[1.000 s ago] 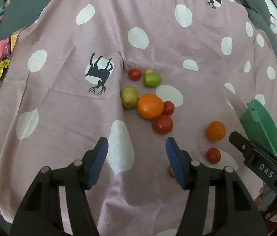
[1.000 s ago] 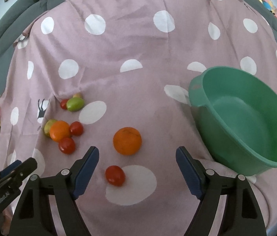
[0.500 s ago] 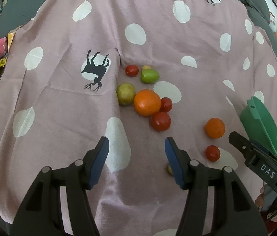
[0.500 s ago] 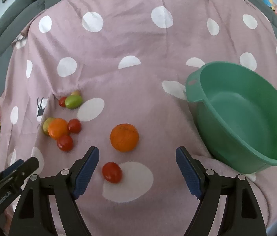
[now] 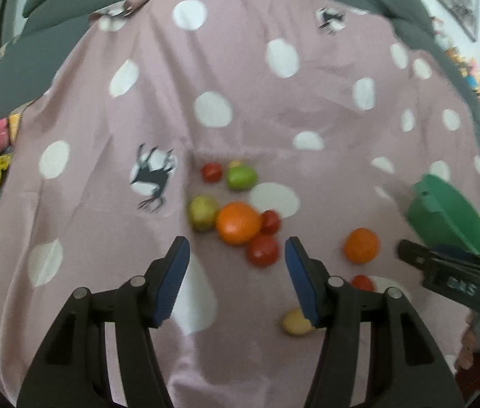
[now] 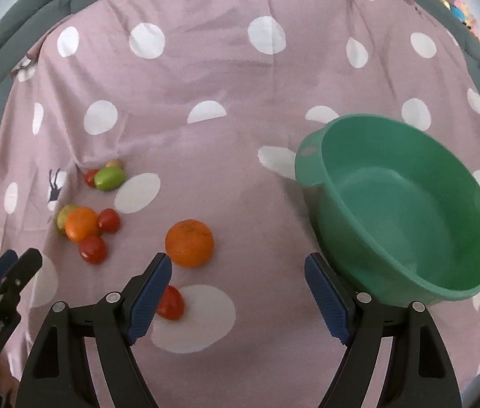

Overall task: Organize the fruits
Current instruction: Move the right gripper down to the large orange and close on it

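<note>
Beside the spread left tongs [image 5: 237, 255] lies a yellowish fruit [image 5: 295, 322] hidden from the right tongs [image 6: 238, 272], also spread.

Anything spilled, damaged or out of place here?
Nothing is damaged or spilled. The green bowl sits upright and empty; the fruit, such as the lone orange, is still loose on the dotted cloth, as expected before sorting.

Left hand-held gripper [image 5: 237, 265] open, empty, above orange [image 5: 238, 223] and tomato [image 5: 262, 250] cluster.

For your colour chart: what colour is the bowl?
Green; the bowl shows best in the right wrist view.
</note>
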### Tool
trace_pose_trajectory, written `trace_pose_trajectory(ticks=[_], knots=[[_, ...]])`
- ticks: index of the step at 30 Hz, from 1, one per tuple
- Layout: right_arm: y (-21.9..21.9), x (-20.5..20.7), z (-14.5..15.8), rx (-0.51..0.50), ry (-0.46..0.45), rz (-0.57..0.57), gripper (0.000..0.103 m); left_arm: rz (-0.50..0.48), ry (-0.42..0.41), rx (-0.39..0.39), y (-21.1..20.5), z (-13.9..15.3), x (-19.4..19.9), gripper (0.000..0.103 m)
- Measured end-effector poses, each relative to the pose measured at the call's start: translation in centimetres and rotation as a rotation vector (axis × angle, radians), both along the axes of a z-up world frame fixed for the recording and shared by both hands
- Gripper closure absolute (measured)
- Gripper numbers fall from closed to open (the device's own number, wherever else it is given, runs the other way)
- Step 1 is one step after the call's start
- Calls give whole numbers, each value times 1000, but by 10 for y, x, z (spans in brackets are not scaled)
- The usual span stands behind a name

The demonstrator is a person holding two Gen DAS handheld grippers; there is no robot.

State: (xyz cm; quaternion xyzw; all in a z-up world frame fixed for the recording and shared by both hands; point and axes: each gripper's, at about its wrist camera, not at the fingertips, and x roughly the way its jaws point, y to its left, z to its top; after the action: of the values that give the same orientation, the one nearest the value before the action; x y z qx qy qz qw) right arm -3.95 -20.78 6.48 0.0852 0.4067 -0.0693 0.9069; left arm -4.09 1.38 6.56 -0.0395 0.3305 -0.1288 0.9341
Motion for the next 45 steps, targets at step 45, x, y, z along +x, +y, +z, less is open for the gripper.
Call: trace_pose_trajectory(ticks=[45], knots=[[9, 47, -6, 72, 18, 97, 21, 26, 201, -20, -3, 13, 100, 46]])
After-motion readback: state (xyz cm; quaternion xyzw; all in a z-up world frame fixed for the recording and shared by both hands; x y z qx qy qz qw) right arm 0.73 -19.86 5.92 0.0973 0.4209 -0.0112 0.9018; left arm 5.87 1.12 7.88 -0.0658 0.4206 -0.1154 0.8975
